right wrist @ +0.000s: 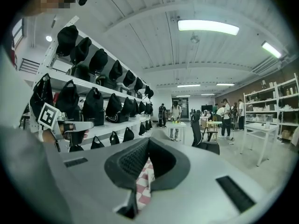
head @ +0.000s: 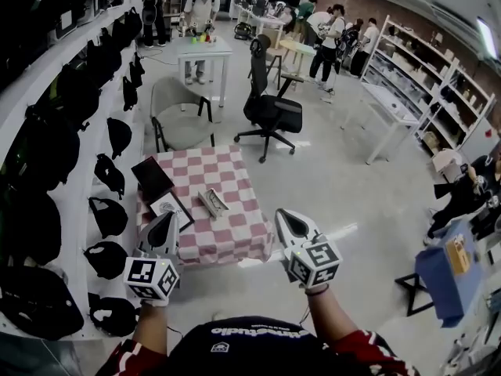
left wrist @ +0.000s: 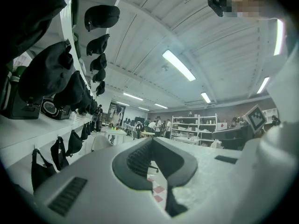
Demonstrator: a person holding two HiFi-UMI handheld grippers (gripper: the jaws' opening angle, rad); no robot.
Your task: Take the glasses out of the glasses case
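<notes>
The left claw point(head: 168, 218) and right claw point(head: 283, 215) (the 2 are closed, empty) are held short of the bench point(head: 227, 171), the glasses case point(head: 213, 202) being judged not yet reached.

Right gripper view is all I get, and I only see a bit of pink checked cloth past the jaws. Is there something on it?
Observer: Yes. The head view shows a small grey thing, it looks like the glasses case, lying near the middle of the checked table.
Operator: Am I touching it?
Observer: No. The right gripper shows off the table's near right corner, apart from the case, with its jaws together.
Operator: And my other one?
Observer: The left gripper shows at the table's near left corner, also apart from the case, jaws together with nothing between them.
</notes>
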